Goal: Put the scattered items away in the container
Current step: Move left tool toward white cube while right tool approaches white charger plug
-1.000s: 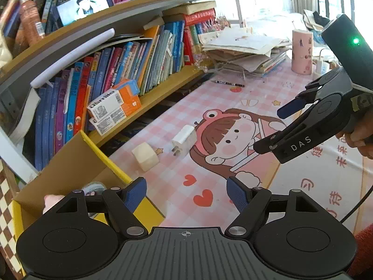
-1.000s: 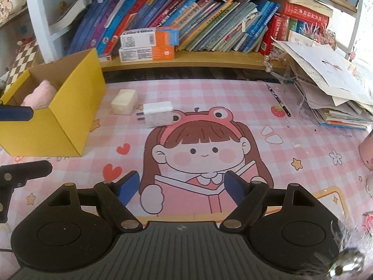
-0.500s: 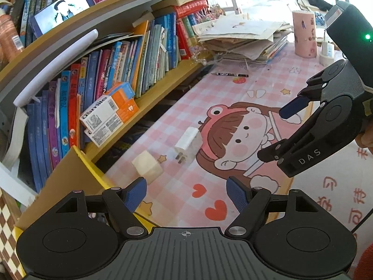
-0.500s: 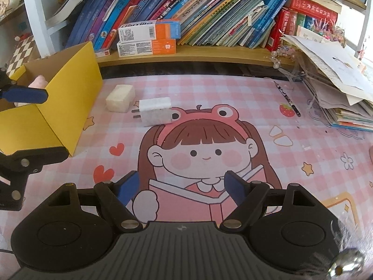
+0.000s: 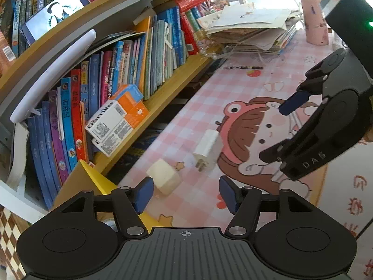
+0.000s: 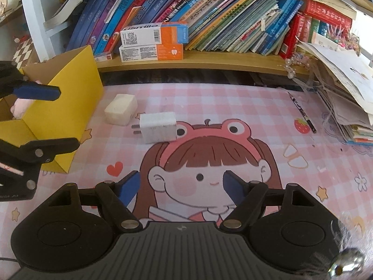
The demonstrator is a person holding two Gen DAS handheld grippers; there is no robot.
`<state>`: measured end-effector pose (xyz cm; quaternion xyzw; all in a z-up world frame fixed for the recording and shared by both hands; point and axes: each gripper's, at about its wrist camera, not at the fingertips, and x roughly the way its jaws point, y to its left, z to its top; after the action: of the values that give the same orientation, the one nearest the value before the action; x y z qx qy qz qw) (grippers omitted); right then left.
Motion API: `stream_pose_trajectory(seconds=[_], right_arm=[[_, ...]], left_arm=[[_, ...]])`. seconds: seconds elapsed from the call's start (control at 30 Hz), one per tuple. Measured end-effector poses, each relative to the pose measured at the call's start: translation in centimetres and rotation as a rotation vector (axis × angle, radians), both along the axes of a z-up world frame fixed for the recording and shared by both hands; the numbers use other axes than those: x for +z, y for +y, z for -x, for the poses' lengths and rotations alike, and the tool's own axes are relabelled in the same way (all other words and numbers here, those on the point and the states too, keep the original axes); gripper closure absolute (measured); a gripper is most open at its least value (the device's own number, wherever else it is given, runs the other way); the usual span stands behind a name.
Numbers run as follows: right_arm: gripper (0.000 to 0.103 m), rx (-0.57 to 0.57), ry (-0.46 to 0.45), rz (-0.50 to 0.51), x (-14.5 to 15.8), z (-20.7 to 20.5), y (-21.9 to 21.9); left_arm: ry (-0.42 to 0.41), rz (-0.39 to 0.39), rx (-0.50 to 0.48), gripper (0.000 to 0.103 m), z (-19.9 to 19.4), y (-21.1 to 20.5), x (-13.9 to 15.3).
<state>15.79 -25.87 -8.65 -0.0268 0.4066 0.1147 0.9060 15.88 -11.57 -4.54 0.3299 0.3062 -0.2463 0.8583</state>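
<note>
A cream block (image 5: pixel 164 176) (image 6: pixel 121 109) and a white charger plug (image 5: pixel 208 147) (image 6: pixel 158 127) lie on the pink cartoon desk mat, just right of the yellow cardboard box (image 6: pixel 70 98) (image 5: pixel 98 182). A pink soft item (image 6: pixel 19 103) sits inside the box. My left gripper (image 5: pixel 185 194) is open and empty, close above the cream block, by the box's corner. My right gripper (image 6: pixel 180 187) is open and empty over the mat, nearer than the charger. Each gripper shows in the other's view: the left (image 6: pixel 35 116), the right (image 5: pixel 314 135).
A low shelf of books (image 6: pixel 209 23) with two orange-and-white cartons (image 6: pixel 153 42) runs along the back. A paper stack (image 6: pixel 345 88) and a pencil (image 6: pixel 302 112) lie at right. A pink cup (image 5: pixel 314 19) stands far off.
My left gripper has moved away from the box interior toward the cream block. My right gripper has moved forward toward the charger. Both stay open.
</note>
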Motion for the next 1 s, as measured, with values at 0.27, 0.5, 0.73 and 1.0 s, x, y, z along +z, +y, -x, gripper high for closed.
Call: stream_pose_trajectory(seconds=[0.27, 0.5, 0.73, 1.0], right_arm=[[0.026, 0.027, -0.016, -0.01, -0.6, -1.5, 1.0], [0.026, 0.043, -0.031, -0.019, -0.7, -2.6, 1.8], [0.026, 0.064, -0.058, -0.013, -1.2, -3.6, 3.2], [0.027, 0.064, -0.097, 0.008, -1.6, -4.3, 4.4]], left_arm=[[-0.008, -0.022, 0.018, 0.041, -3.9, -0.4, 1.1], [0.068, -0.091, 0.014, 0.041, -6.9, -0.8, 0.8], [0.151, -0.1, 0.079, 0.042, -10.6, -1.3, 0.4], [0.267, -0.107, 0.146, 0.042, -14.4, -2.5, -0.9]])
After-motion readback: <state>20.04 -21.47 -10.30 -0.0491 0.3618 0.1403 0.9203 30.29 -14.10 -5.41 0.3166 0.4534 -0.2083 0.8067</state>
